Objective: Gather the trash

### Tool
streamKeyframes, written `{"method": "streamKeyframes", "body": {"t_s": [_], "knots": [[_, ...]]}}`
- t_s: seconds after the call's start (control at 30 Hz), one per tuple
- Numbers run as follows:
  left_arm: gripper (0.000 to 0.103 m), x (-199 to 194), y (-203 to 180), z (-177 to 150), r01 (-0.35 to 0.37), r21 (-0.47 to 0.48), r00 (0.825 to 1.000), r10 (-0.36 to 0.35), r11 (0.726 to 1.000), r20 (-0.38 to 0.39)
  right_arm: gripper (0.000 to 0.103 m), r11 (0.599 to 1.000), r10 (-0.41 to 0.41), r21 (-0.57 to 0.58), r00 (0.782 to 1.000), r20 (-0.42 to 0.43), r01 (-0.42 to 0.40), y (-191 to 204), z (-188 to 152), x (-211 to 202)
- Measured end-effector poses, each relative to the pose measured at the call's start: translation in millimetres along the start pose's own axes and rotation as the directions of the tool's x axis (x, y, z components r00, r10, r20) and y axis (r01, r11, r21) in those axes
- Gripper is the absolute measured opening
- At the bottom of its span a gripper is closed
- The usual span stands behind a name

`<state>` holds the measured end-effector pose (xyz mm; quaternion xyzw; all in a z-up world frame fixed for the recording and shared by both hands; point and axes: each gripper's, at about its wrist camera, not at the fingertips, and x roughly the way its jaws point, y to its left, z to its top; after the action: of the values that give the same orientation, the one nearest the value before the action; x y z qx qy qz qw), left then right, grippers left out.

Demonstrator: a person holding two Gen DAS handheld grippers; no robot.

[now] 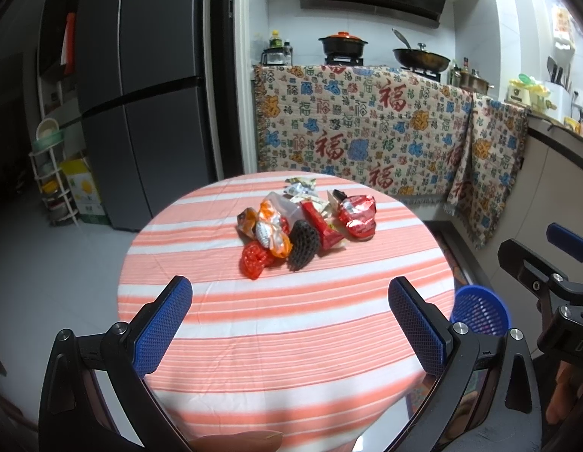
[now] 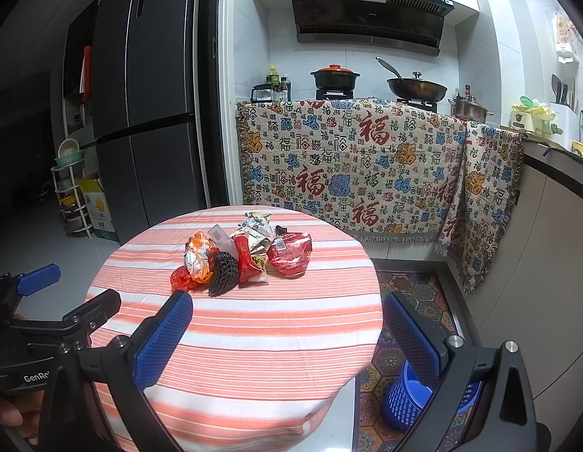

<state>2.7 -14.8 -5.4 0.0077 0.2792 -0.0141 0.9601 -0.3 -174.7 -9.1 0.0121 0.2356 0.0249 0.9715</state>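
A pile of trash (image 1: pixel 306 226) lies near the middle of a round table with an orange-and-white striped cloth (image 1: pixel 276 324): red and orange wrappers, a black foam net (image 1: pixel 302 245), a red foil bag (image 1: pixel 357 213). The pile also shows in the right wrist view (image 2: pixel 246 256). A blue mesh bin (image 1: pixel 479 310) stands on the floor right of the table; it also shows in the right wrist view (image 2: pixel 404 395). My left gripper (image 1: pixel 289 301) is open and empty, above the table's near side. My right gripper (image 2: pixel 287 316) is open and empty, short of the pile.
A dark fridge (image 2: pixel 148 113) stands behind left, with a white rack (image 2: pixel 71 196) and a cardboard box beside it. A counter draped with a patterned blanket (image 2: pixel 351 173) holds pots and a wok behind the table. A patterned rug (image 2: pixel 415 301) covers the floor at right.
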Motion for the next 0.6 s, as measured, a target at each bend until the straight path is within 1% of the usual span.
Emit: {"method": "streamKeyframes", "body": {"t_s": [0.6], "knots": [[0.103,0.6,-1.8,-0.5,0.001,0.0,1.0,-0.001,1.0,0.0,0.103,1.0,-0.004,0.001,1.0,-0.001,0.004,1.0,-0.6,1.7]]}}
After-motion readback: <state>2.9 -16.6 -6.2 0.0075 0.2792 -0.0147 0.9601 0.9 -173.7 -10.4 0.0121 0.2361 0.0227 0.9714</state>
